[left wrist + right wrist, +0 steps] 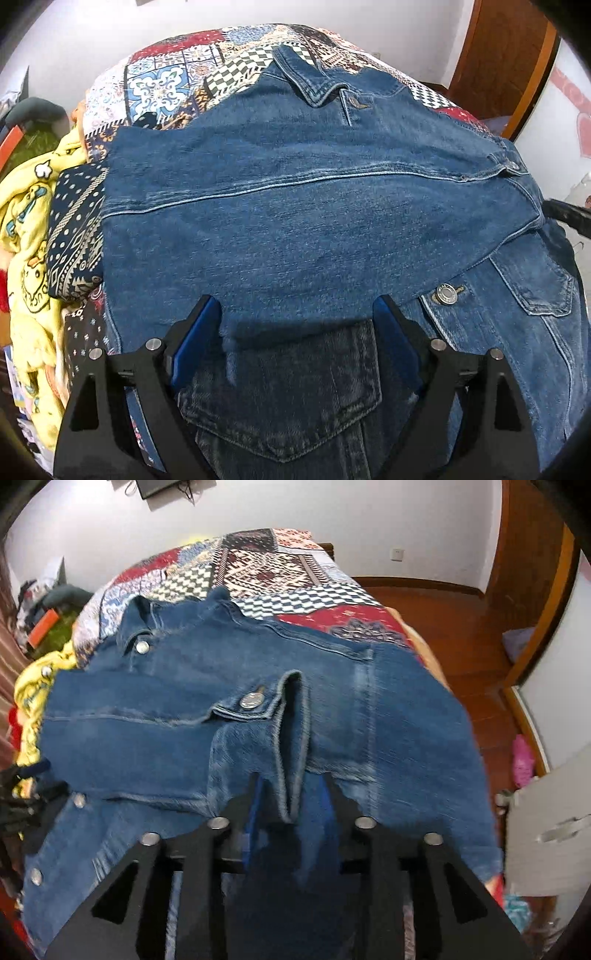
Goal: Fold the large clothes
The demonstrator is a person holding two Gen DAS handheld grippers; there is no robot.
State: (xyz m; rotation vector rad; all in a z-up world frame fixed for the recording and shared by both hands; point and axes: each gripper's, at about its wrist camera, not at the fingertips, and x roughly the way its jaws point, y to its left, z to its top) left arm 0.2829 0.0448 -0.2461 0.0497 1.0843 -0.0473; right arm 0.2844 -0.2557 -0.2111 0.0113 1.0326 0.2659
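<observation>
Room: white walls, wooden floor (454, 635) and wooden door frame (506, 55) beyond the bed. No box, basket or other container can be made out; the bed carries everything listed.

Bed: covered by a patchwork quilt (177, 85) of checkered, floral and red panels.

Left of the denim jacket: a crumpled yellow printed cloth (29, 236) at the bed's edge, with clutter behind it too blurred to name.

Denim jacket (295, 221): blue, lying spread across the quilt, taking up most of the bed's near part. Collar (314, 85) on the far side of the jacket. One sleeve is folded across the body, its buttoned cuff (255, 701) resting near the jacket's middle. A metal button (447, 294) and a flap pocket (546, 291) sit on the jacket's right front panel; a second chest pocket (280, 398) lies at its near edge.

Left gripper (295, 310): released, jaws standing wide, poised over the jacket's near edge above the chest pocket; the pads do not press on the cloth.

Right gripper (291, 786): jaws partly apart, a raised fold of denim (291, 738) from the sleeve standing between them. The view is blurred, and whether the pads press the fold I cannot tell.

Right of the jacket: a pink item (522, 760) on the floor.
</observation>
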